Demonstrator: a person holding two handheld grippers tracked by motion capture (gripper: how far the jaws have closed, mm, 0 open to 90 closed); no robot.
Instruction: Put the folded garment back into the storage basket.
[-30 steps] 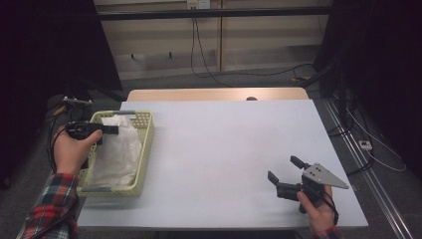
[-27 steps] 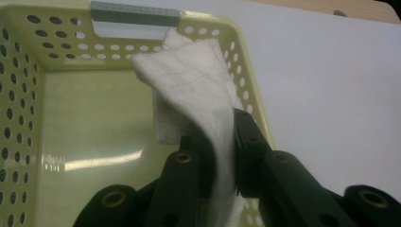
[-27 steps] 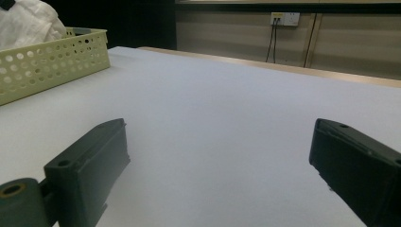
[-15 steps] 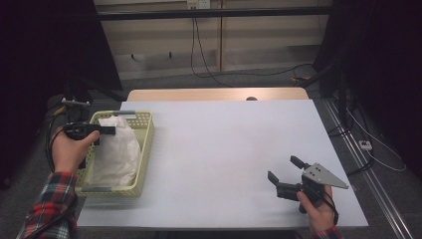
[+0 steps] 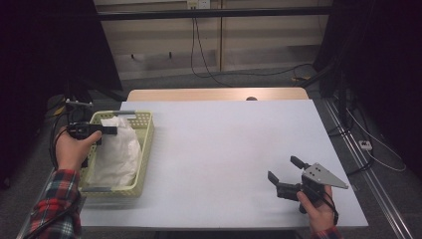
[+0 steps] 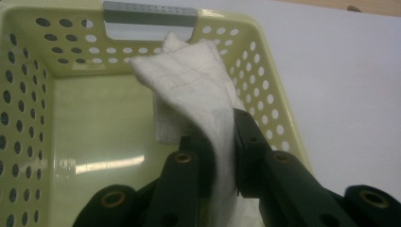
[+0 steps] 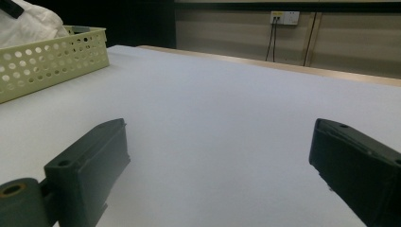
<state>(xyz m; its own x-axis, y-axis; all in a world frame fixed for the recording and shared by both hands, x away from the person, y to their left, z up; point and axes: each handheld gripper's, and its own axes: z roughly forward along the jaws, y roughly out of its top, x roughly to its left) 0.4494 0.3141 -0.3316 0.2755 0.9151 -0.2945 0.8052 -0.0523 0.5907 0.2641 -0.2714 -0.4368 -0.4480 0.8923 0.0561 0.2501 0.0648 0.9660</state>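
Note:
A pale yellow perforated basket [image 5: 145, 144] [image 6: 276, 109] stands at the table's left edge. A white cloth [image 5: 118, 149] [image 6: 198, 80] hangs into it, partly lifted. My left gripper [image 5: 110, 131] [image 6: 221, 142] hovers over the basket's far end, shut on a fold of the cloth, which runs down between its black jaws. My right gripper [image 5: 283, 169] [image 7: 220, 156] rests near the front right of the table, jaws wide open with nothing between them. The basket [image 7: 52, 56] and cloth [image 7: 28, 21] also show far off in the right gripper view.
The white tabletop [image 5: 224, 149] stretches bare between basket and right gripper. A wooden strip [image 5: 214, 94] runs along the far edge. Cables [image 5: 209, 55] hang on the wall behind. Dark floor surrounds the table.
My left gripper has drawn slightly toward the left with the cloth, which now hangs bunched higher in the basket. The right gripper has stayed put.

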